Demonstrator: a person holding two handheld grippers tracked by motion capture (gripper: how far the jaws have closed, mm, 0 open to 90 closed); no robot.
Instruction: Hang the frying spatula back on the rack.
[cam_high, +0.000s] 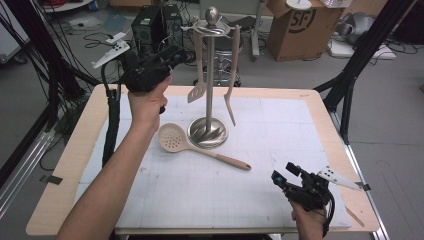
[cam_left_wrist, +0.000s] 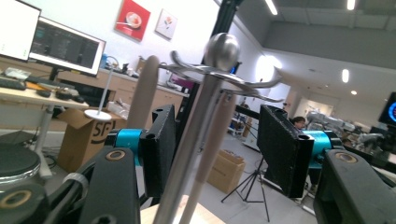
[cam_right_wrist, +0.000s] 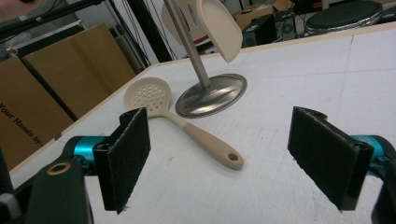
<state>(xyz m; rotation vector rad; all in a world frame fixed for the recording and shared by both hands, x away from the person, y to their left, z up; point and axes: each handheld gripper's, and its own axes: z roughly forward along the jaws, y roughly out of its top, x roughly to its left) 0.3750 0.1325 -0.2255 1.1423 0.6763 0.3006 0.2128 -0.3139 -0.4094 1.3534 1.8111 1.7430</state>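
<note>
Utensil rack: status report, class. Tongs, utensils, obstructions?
Left tongs open, raised beside rack. Right tongs open, low, empty. Two utensils hang; skimmer lies by the base. Nothing blocks the skimmer.

Table (cam_high: 65, 165) with white mat (cam_high: 280, 130), skimmer (cam_high: 172, 138), stand (cam_high: 207, 132).

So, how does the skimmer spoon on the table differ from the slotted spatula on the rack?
The skimmer spoon lies flat on the table; the slotted spatula hangs upright from the rack.
The skimmer spoon has a round head with many small holes; the slotted spatula has a flat head with long slots.
The skimmer spoon touches the rack's base; the slotted spatula hangs above it.
Both are beige.
</note>
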